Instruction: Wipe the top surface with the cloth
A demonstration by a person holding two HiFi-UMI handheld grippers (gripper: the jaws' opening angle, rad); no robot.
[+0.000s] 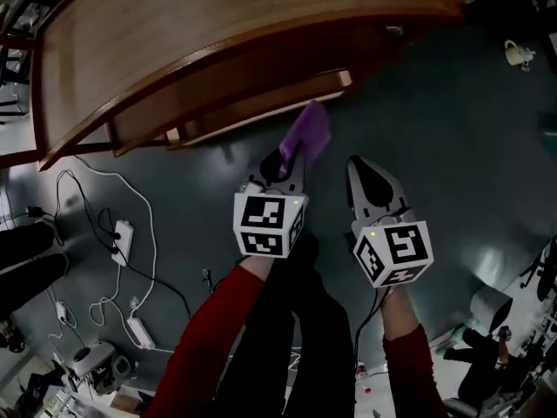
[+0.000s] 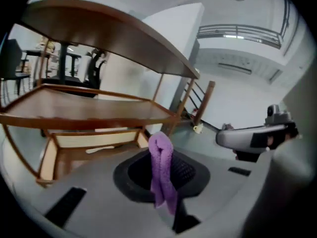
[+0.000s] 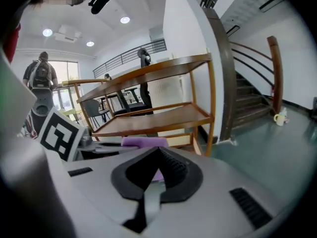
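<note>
Purple cloth (image 1: pixel 306 133) held beside the wooden shelf (image 1: pixel 218 33)
Limp and bunched, it hangs pinched in the left gripper (image 1: pixel 291 152) jaws, off the shelf; the right gripper (image 1: pixel 359 165) jaws sit together, seemingly empty.

The head camera looks steeply down on the wooden shelf unit (image 1: pixel 218 42), left gripper (image 1: pixel 293 153) and right gripper (image 1: pixel 355 164), while each gripper's camera faces that nearby unit roughly level along its jaws, all three sharing the purple cloth (image 1: pixel 309 131).
</note>
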